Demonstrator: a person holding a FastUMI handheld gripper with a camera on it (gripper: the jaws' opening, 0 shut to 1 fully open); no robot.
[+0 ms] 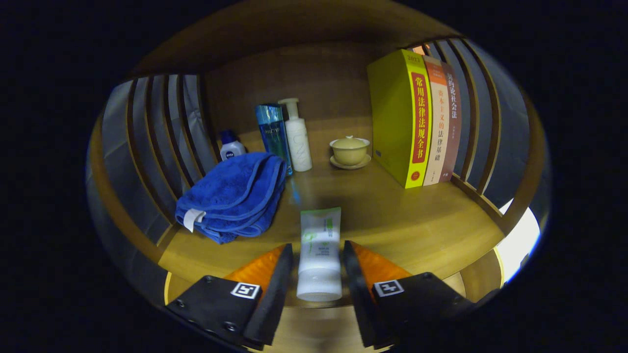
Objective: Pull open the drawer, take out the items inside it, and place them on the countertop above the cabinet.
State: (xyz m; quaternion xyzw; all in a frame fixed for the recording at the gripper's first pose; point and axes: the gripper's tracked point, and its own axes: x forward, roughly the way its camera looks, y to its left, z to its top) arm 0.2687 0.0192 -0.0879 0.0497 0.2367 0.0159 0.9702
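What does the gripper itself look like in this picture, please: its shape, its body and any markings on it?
The gripper has two flat, wedge-shaped fingers that taper forward. Each is mounted on an angular black block fastened with small screws. On top of each block sits a square black-and-white marker, like a printed tag. No cable is visible, and no hand or sleeve.

Glossy wood countertop [392, 215]; plush cloth towel [235, 196]; smooth plastic tube [320, 245].

The camera rides low behind the tongs [318, 255], facing level and close into the wooden countertop [417, 220].
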